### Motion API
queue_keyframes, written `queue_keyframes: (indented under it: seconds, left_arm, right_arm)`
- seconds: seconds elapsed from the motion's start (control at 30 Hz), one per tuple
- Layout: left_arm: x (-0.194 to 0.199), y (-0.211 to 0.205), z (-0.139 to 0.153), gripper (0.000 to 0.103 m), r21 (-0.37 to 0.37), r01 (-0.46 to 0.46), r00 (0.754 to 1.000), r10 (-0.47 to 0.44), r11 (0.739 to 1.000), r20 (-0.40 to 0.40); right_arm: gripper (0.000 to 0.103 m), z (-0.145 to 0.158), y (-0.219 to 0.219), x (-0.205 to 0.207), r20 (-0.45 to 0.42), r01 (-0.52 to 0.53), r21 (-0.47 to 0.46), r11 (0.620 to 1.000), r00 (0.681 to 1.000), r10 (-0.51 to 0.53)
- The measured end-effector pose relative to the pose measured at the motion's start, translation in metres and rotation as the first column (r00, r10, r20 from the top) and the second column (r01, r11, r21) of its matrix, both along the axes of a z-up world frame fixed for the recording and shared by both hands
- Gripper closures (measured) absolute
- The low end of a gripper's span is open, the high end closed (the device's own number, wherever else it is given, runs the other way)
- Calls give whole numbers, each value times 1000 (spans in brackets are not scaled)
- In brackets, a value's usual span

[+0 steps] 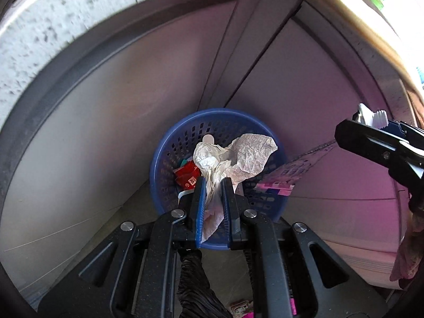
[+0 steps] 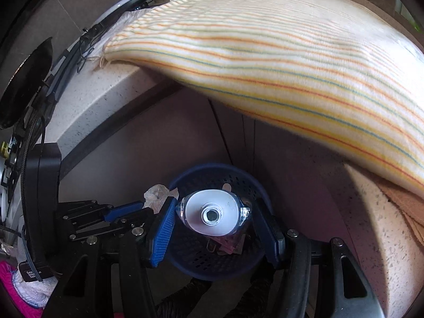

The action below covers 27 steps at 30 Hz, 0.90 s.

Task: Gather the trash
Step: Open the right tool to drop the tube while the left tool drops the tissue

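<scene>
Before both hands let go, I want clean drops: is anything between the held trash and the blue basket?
Nothing visible. The crumpled paper in the left gripper hangs right over the blue basket. The squeezed tube in the right gripper is also above its opening, with only open air below.

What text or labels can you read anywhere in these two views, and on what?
"Data Acqui...n Syst...", partly hidden: black tag at the lower left of the right wrist view.
A white "M" and a small round mark, seen sideways: red wrapper in the blue basket.
Pink packet on the basket rim: print too blurred to read.
</scene>
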<state>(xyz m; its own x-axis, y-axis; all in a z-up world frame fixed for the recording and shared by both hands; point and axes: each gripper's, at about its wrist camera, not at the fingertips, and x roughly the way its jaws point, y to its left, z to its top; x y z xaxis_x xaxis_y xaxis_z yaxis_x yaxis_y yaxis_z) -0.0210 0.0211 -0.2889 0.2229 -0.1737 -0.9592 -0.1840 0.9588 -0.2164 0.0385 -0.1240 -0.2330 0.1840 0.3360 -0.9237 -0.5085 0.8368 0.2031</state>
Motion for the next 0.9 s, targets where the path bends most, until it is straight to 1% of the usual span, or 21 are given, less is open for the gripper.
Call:
queue_keyframes:
  seconds: [0.07,0.3,0.37,0.4,0.47,0.63,0.7,0.77,0.9]
  left_arm:
    - [2,-8,-1,93,8,-1,1000,1,1000,-3]
    - [1,-5,-6,93,8,-2,1000,2,1000,-19]
    - [1,-4,-9,91,11,1,1000,-1,1000,-23]
    - [3,-3,-8,86,15,1,1000,-1,1000,-25]
    - [3,-3,-9,80,13,2,1000,-2,1000,-25]
    - [2,-2,-11,72,19,1,999,0,1000,-34]
    - [2,-1,-12,60,16,-3,999,3,1000,-36]
    - [1,-1,-11,54,13,-4,999,4,1000,-33]
    - [-1,-3,-11,54,14,0,999,0,1000,-35]
  right_arm:
    - [42,-3,-1,0,-6,2,-5,1000,1000,-2]
    - [42,-12,-6,0,-22,7,-15,1000,1000,-7]
    - [42,-15,4,4,-27,8,-19,1000,1000,-8]
    - [42,-16,4,4,-30,7,-19,1000,1000,-8]
    - [42,-18,5,5,-33,5,-22,1000,999,-6]
    - [41,-22,9,7,-49,6,-32,999,999,-8]
    - [41,-22,11,7,-48,9,-33,999,999,-11]
    - [41,-22,12,8,-51,10,-33,999,999,-12]
    - [39,-23,14,7,-49,9,-36,999,999,-10]
